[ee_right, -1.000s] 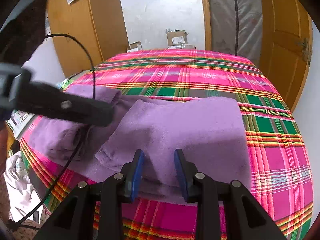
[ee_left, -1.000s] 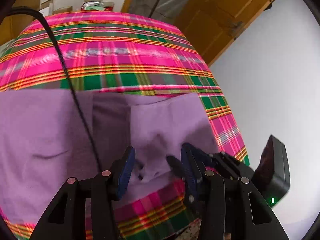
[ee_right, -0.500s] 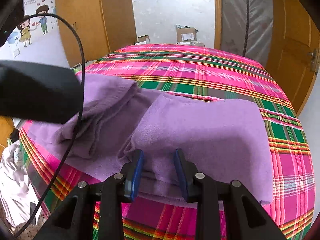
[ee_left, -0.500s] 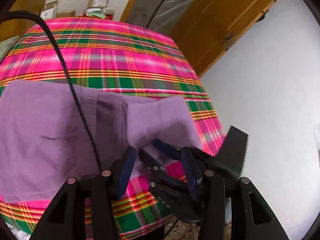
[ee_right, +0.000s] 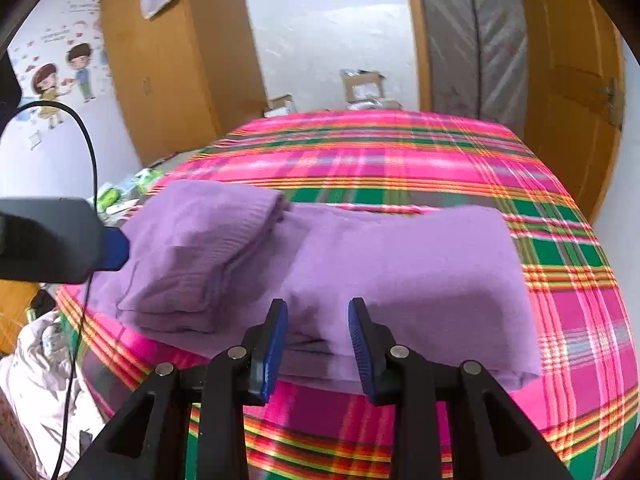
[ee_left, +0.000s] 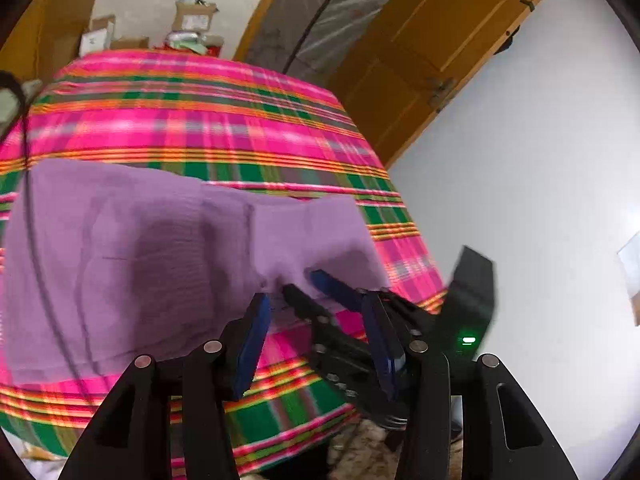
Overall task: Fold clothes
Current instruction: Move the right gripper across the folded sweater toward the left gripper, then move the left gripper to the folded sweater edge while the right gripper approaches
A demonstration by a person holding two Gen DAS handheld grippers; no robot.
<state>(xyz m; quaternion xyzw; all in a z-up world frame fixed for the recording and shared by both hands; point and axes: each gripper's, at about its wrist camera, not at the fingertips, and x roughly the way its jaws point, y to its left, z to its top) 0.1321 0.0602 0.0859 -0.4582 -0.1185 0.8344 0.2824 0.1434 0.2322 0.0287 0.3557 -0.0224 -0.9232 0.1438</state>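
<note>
**Left wrist view**
- Purple garment: spread over centre/left of frame on plaid bedspread. Flat at left; a fold ridge runs down the middle; near-right corner bunched.
- Left gripper: bottom centre, jaws apart, approx. mid-width. Nothing between pads; only bedspread shows in the gap. Garment hem sits just past the fingertips.
- Right gripper: enters from lower right, tips at the bunched corner. Looks to have cloth there, but blur makes contact hard to confirm from this view.
- Bkgd: wooden door upper right, cardboard boxes upper left, black cable at left edge.

**Right wrist view**
- Garment: fills centre. Left part doubled over into a thick stacked panel; right part a smoother, wide panel.
- Right gripper: bottom centre, jaws part-open with a raised pleat of the near hem between the pads. Pads appear to bear on it; judged a hold.
- Left gripper: mid-left edge, one blue fingertip visible, clear of cloth.
- Bkgd: pale laundry pile lower left; wall sticker figures upper left.

**Status (judgement)**
- Done: at least one fold in, left side stacked.
- Left: gather right panel into compact bundle, square edges; other laundry prob. untouched.
</note>
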